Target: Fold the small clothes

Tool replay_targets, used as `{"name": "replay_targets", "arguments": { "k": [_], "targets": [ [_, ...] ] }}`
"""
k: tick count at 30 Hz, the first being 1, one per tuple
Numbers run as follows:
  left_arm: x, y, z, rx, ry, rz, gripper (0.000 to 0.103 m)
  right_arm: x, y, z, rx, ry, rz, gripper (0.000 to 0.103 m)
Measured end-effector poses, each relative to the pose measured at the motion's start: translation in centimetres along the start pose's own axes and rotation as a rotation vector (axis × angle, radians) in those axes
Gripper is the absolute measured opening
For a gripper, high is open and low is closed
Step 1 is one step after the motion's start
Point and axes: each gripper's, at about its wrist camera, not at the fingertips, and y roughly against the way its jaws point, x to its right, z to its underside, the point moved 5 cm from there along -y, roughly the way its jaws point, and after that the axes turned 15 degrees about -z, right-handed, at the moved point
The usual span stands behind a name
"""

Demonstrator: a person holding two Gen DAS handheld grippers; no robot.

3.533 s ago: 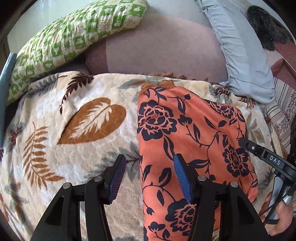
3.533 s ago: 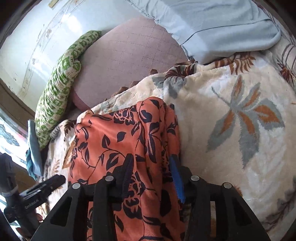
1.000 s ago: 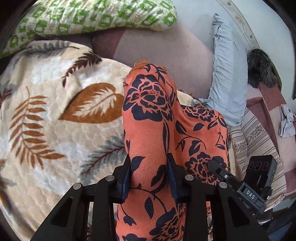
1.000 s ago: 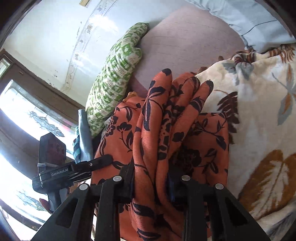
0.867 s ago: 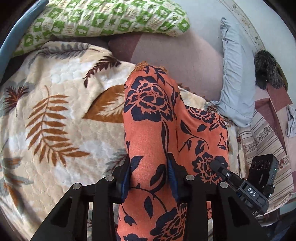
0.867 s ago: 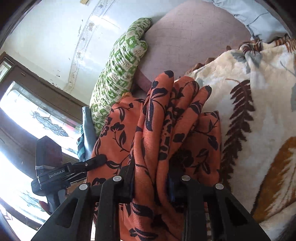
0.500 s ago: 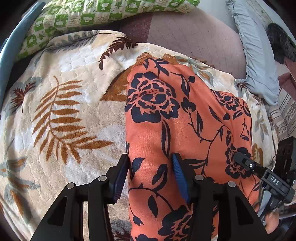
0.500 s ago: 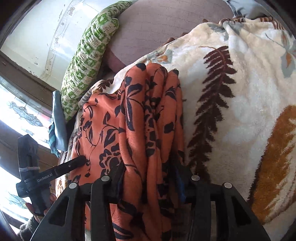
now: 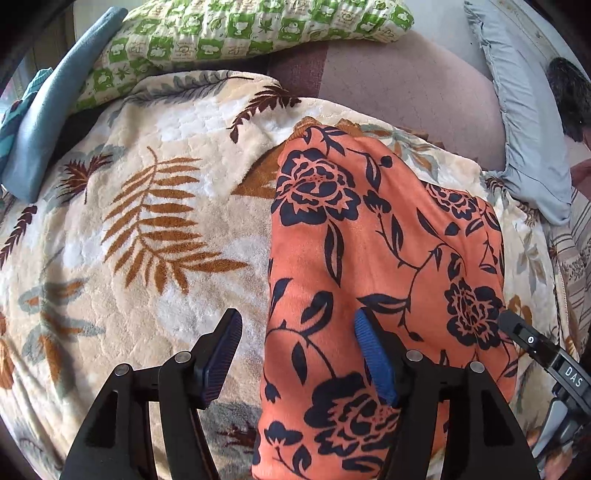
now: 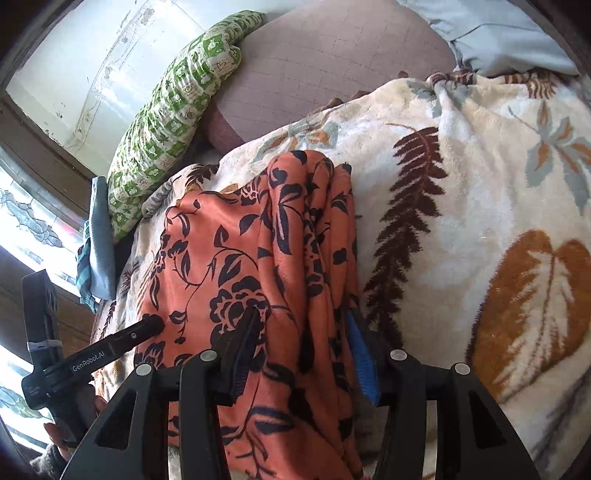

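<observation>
An orange garment with dark blue flowers (image 9: 369,258) lies folded on the cream leaf-print blanket (image 9: 147,221). My left gripper (image 9: 295,350) is open over the garment's left edge; one blue pad (image 9: 373,354) rests on the cloth, the other (image 9: 218,354) over the blanket. In the right wrist view the garment (image 10: 258,258) lies with its bunched edge between my right gripper's (image 10: 299,354) jaws, which stand open around it. The right gripper's body also shows in the left wrist view (image 9: 535,347), and the left gripper in the right wrist view (image 10: 92,358).
A green checked pillow (image 9: 240,29), a mauve cushion (image 9: 406,85) and a pale blue pillow (image 9: 524,129) line the far side. A teal cloth (image 9: 44,122) lies at the far left. A window (image 10: 22,229) is at the left in the right wrist view.
Both grippers lowered the garment onto the blanket and opened, letting go of it. The cloth now lies flat instead of hanging lifted.
</observation>
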Motion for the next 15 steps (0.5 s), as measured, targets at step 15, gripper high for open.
{"name": "replay_targets", "arguments": {
  "k": [15],
  "targets": [
    [-2.7,11.4,9.9,0.177,-0.121,-0.129,0.064,-4.4,6.5,10.0,-0.113,0.093,0.28,0.086]
  ]
}}
